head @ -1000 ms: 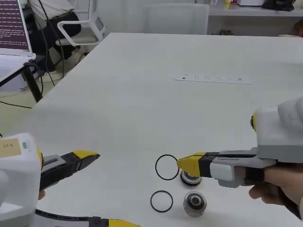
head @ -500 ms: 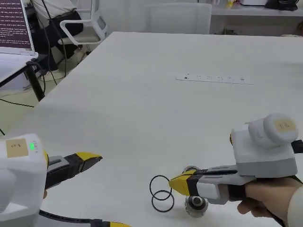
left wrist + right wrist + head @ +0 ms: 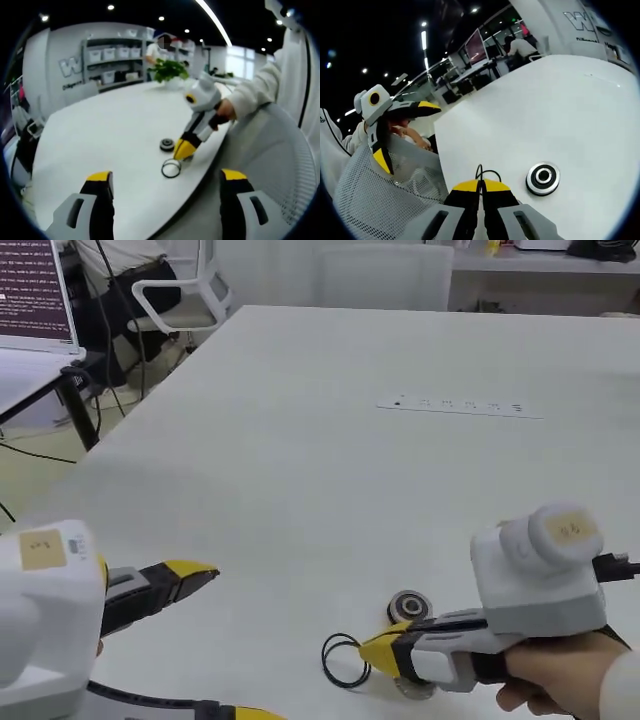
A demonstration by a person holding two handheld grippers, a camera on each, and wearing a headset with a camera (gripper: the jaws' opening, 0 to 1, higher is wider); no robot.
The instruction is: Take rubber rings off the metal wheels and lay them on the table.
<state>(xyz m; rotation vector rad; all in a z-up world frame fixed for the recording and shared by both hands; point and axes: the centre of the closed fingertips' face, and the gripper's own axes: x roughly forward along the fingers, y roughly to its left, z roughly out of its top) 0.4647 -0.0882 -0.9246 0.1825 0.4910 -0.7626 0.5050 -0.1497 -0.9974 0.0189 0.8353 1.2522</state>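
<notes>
Workbench, seen from the head view: at far left, the left gripper (image 3: 218,642) hovers over the near edge of the white table (image 3: 300,470). Its yellow-tipped jaws are spread wide and hold nothing. Its own view shows the same two jaws far apart, with bare tabletop between them.

Towards the middle of the near edge, two thin black rings overlap. One rubber ring (image 3: 481,172) is pinched in the right gripper (image 3: 380,650), whose jaws are pressed together on it. In the right gripper view, the loop rises from the seam between the closed yellow tips. The second ring (image 3: 343,684) lies flat on the table, partly under the first. Whether the held ring also touches the tabletop cannot be told.

Just right of the rings and a little farther back, a metal wheel (image 3: 408,606) with a dark centre stands on the table, close beside the right gripper's tip. A second wheel (image 3: 415,687) peeks out from beneath that gripper's body, mostly hidden.

At far right, a hand (image 3: 545,675) in a white sleeve grasps the right gripper's handle, low over the table.

Farther back, a flush socket panel (image 3: 460,407) sits in the tabletop, well apart from the work.
</notes>
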